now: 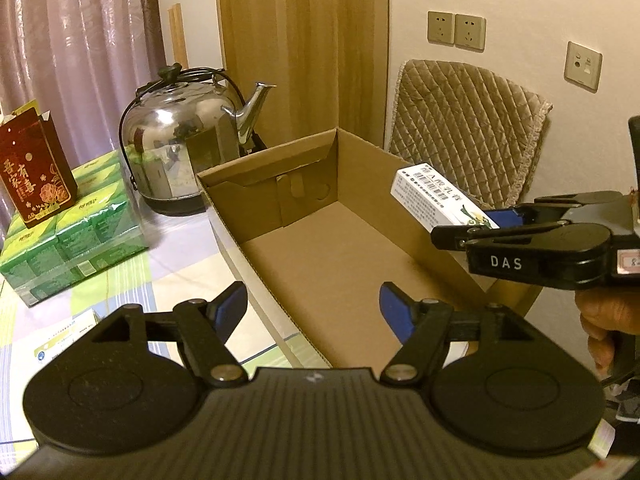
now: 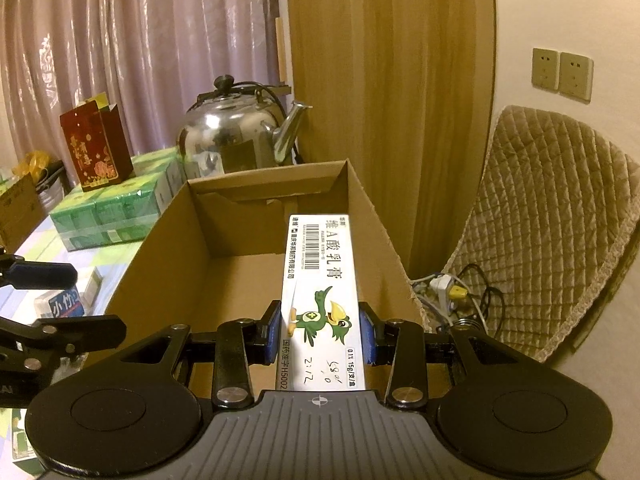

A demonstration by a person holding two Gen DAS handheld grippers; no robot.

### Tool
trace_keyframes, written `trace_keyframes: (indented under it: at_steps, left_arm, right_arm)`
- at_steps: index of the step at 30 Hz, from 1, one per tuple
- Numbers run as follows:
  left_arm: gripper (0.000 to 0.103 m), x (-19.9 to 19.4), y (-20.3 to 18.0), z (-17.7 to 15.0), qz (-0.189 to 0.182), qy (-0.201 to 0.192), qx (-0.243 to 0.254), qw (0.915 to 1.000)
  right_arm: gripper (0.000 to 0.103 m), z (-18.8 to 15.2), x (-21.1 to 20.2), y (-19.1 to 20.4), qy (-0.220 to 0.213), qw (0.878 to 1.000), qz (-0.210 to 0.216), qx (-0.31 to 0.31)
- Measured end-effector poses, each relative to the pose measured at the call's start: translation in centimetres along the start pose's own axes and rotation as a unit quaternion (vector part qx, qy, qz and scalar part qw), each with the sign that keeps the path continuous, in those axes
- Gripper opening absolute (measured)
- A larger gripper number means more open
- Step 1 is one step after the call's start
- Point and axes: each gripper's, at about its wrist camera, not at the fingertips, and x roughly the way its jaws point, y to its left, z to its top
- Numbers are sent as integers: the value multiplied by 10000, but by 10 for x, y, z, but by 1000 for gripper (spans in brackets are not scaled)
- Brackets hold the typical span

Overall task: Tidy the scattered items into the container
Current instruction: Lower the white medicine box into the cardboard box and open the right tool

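Clamped across the near end of the ointment carton [image 2: 320,300] by the right gripper [image 2: 320,334], blue pads on both long sides, far end poking over the cardboard box [image 2: 160,248]. Light, stiff, thin-walled; best pinched gently across the width. Left gripper [image 1: 312,312] spread, empty, above the box's near rim. Possibly more small packs on the tablecloth [image 2: 64,304], blurred.

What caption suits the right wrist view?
Right gripper holds a white ointment carton over the open brown cardboard box.
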Motion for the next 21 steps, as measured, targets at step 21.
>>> trace_keyframes:
  at_steps: [21]
  left_arm:
    - [73, -33, 8, -17, 127, 6, -306, 9994]
  right_arm:
    - [58, -5, -48, 2, -308, 9994, -121, 115]
